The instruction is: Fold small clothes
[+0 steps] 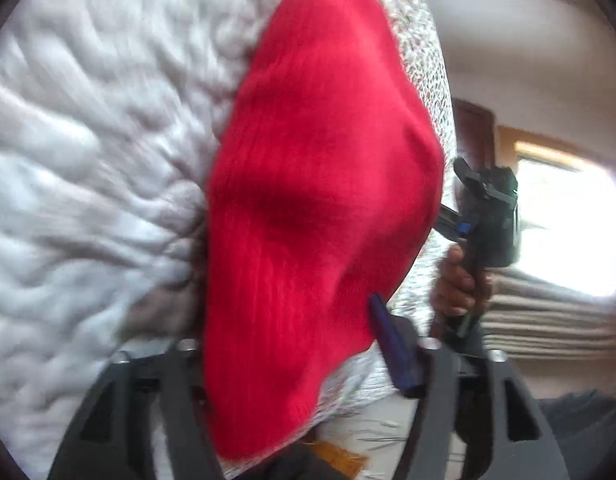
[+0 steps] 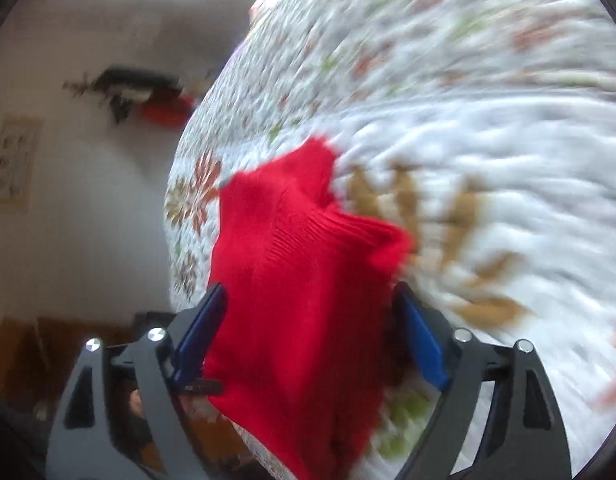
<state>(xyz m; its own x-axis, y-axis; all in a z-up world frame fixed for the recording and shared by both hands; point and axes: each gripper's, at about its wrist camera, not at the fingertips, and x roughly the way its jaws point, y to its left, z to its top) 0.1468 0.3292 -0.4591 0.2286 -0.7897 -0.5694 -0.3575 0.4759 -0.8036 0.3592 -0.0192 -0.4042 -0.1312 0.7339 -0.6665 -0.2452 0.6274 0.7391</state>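
The red knit garment [image 2: 308,300] is draped between the spread fingers of the right gripper [image 2: 308,320], long axis apparently running forward; the left gripper's [image 1: 292,344] grip cannot be told.

Knit garment [image 2: 300,300]: between the jaws of right gripper [image 2: 308,336], hanging before and above quilted bed [image 2: 488,100]. Same garment between the jaws of left gripper [image 1: 292,364], apparently gripped. Right of garment, left-wrist view: hand [image 1: 456,284] on handle. Wall shelf [image 2: 136,92] left of bed.
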